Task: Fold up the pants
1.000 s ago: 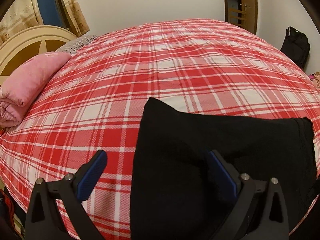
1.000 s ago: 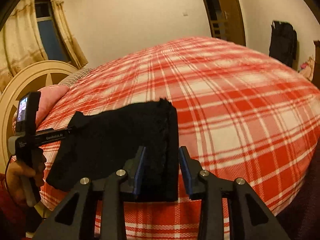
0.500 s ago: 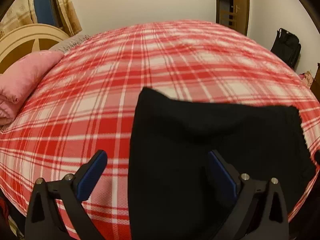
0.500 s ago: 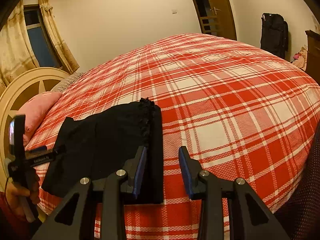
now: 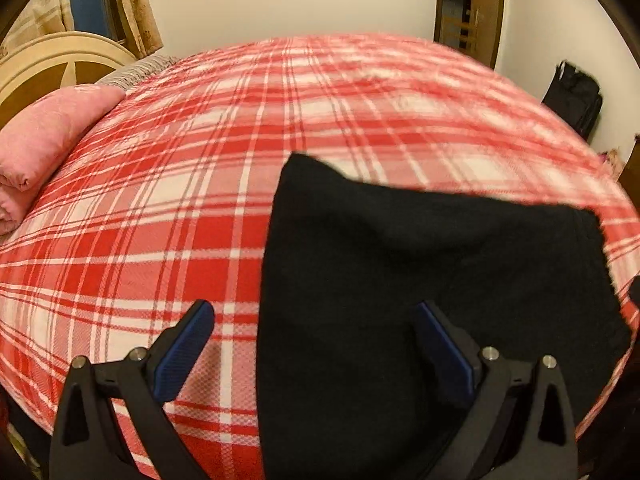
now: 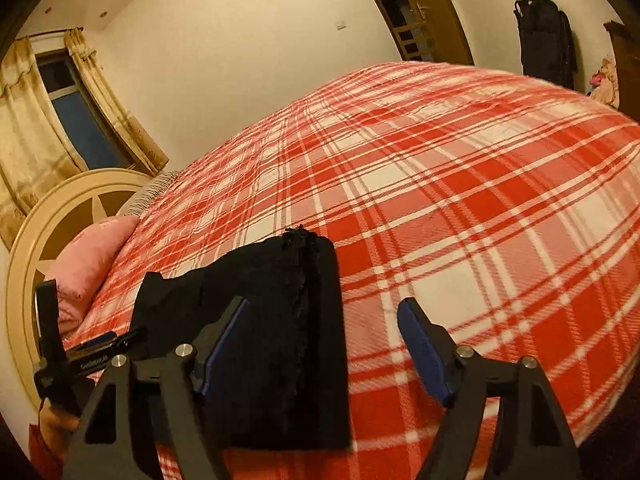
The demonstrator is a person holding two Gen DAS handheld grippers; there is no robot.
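The folded black pants lie on the red plaid bed near its front edge; in the right wrist view the pants show a frilly hem on top. My left gripper is open and empty, its fingers straddling the pants' left edge. My right gripper is open and empty, straddling the pants' right edge. The left gripper also shows in the right wrist view, at the pants' far side.
A pink pillow lies at the left by the cream headboard. A black bag stands by the wall at the right. A doorway is behind the bed. Plaid bed surface stretches beyond the pants.
My right gripper has opened wide and let go of the pants' edge. The pants have settled flat on the bed. The left gripper stays open and has shifted slightly.
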